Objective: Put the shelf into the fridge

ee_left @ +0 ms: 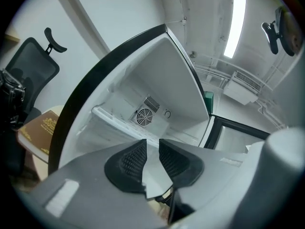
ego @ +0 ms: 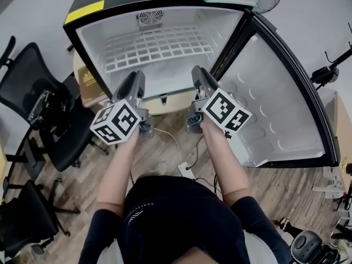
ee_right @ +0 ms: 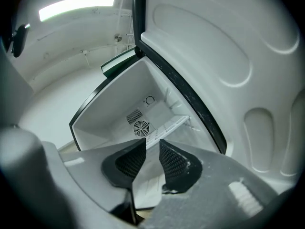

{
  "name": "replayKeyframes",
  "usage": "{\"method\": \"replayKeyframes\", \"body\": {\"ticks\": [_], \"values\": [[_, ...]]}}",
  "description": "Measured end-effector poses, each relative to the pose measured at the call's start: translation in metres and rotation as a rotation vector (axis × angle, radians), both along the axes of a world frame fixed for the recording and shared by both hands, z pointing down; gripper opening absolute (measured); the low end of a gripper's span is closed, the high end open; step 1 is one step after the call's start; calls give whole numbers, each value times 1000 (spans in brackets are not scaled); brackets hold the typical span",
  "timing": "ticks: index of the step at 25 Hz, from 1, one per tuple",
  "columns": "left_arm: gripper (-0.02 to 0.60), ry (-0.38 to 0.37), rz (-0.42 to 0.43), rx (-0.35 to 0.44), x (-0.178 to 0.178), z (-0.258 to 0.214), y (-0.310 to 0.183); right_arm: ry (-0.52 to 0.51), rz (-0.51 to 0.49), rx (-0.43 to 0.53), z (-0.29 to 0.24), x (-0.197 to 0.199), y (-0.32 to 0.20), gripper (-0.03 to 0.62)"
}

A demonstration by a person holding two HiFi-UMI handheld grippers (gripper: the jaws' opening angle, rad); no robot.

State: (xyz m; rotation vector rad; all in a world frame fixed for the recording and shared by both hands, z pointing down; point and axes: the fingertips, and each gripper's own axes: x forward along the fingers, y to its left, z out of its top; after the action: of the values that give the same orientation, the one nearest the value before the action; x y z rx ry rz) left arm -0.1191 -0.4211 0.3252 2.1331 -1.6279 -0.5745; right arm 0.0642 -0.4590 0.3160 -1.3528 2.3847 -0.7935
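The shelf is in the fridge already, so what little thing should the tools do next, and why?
Probably move the right tool over to the open door and start pushing it shut. The white wire shelf already lies flat inside the fridge, and both the right and the left tool sit empty just outside, jaws a little apart, so nothing is left to carry.

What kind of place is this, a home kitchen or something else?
Probably an office or a workroom, not a kitchen. Black office chairs stand at the left, a power strip lies on the wood floor, and the small fridge stands open beside the chairs.
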Motion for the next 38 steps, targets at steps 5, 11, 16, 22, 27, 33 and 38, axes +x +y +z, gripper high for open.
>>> {"method": "replayKeyframes", "body": {"ticks": [5,11,16,22,27,33,38], "values": [[-1,-89,-27,-7,-6,-4,17,33,17,20,0,9,14,43],[14,-124,-39,-8,-14,-4,31,51,18,31,0,15,24,2],[14,-192,-30,-1,-16,-6,39,64,6,21,3,14,29,2],[14,-192,-41,-2,-19,-9,44,87,3,36,2,15,33,2],[14,-197,-47,-4,-21,-9,46,92,1,42,0,16,34,2],[14,-188,-59,2,-23,-13,49,80,-7,37,0,17,34,2],[14,-189,-51,3,-21,-14,50,89,-7,42,-1,17,34,2]]}}
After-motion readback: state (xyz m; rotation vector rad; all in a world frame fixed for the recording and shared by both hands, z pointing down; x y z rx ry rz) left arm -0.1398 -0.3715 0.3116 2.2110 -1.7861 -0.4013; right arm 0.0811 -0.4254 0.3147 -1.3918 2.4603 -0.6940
